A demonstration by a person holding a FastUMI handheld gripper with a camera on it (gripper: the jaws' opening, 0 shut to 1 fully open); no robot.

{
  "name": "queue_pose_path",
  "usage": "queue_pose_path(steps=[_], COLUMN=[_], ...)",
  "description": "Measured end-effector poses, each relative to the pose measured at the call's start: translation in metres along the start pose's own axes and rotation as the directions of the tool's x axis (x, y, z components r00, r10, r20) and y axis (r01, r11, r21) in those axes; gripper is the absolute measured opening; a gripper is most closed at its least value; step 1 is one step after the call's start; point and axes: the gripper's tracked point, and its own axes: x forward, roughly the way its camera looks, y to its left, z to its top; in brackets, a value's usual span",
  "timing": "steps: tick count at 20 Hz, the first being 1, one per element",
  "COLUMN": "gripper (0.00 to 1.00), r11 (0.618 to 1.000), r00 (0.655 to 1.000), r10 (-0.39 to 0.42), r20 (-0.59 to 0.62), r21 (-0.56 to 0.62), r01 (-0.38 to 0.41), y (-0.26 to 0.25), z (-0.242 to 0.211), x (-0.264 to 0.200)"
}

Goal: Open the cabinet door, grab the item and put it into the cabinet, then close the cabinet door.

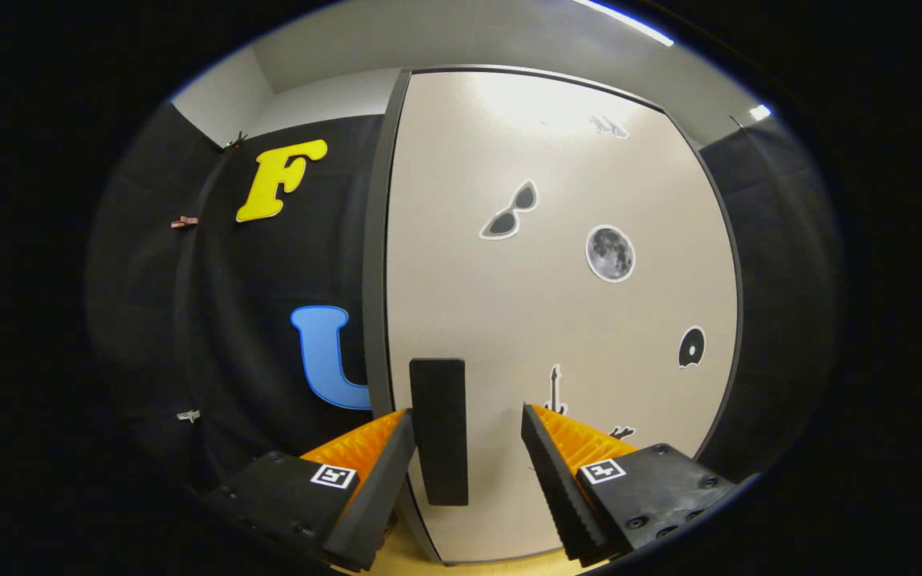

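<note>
Jaws of gripper (467, 448) level, spread wide around black handle (438, 430) of closed cabinet door (557, 304).

Cabinet door (557, 320): smooth, pale, semi-gloss panel, catching ceiling glare; flat stickers (610, 253) on it. Handle (438, 430): matt dark block, looks plastic. Claw (467, 448) wide apart around the handle, its fingers (565, 472) ridged, matt. Wall cloth (253, 336): matt, softly creased.
</note>
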Motion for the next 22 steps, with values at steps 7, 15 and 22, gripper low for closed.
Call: queue_pose_path(steps=[7,15,22], gripper=[0.59,0.3,0.18], r11=[0.998,0.998,0.995], r00=[1.0,1.0,0.996], r10=[-0.006,-0.026,0.065], r20=[-0.015,-0.015,-0.056], r21=[-0.062,-0.065,-0.068], r01=[0.005,0.025,-0.069], y=[0.007,0.01,0.008], z=[-0.014,-0.017,-0.012], x=[0.003,0.003,-0.038])
